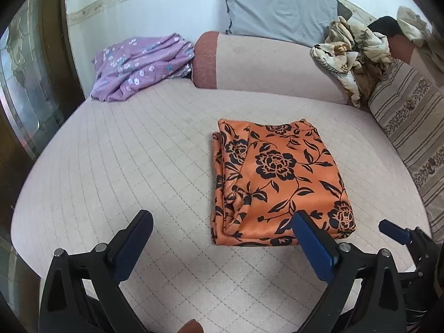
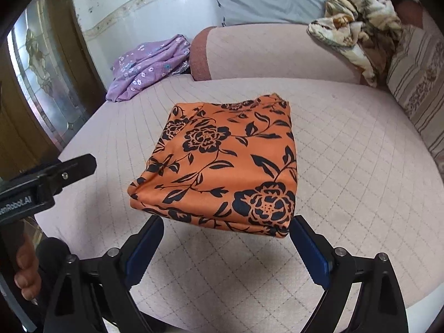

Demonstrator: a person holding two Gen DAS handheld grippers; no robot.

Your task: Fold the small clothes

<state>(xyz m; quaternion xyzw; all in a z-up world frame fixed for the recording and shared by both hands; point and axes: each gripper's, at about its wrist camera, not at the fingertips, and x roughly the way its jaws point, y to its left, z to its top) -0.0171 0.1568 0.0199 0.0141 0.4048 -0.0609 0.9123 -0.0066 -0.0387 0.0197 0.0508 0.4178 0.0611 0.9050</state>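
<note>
An orange cloth with black flowers (image 1: 277, 180) lies folded into a thick rectangle on the pale pink quilted bed (image 1: 125, 152). My left gripper (image 1: 222, 219) hovers open over the bed at the cloth's near left corner, with nothing pinched. One blue-padded finger (image 1: 394, 231) of the right gripper shows at the right edge. In the right wrist view the same folded cloth (image 2: 222, 161) sits just beyond my right gripper (image 2: 226, 223), whose jaws stand wide apart either side of its near edge without pressing it. A black finger (image 2: 80, 165) of the left gripper juts in from the left, held by a hand (image 2: 25, 266).
A purple flowered garment (image 1: 138, 66) lies crumpled at the far left corner, beside a pink bolster (image 1: 263, 63). Behind stands a grey pillow (image 1: 277, 8). A cream patterned cloth (image 1: 355, 55) is heaped at the far right above a striped cushion (image 1: 410, 127). A wooden glazed door (image 1: 25, 83) flanks the left.
</note>
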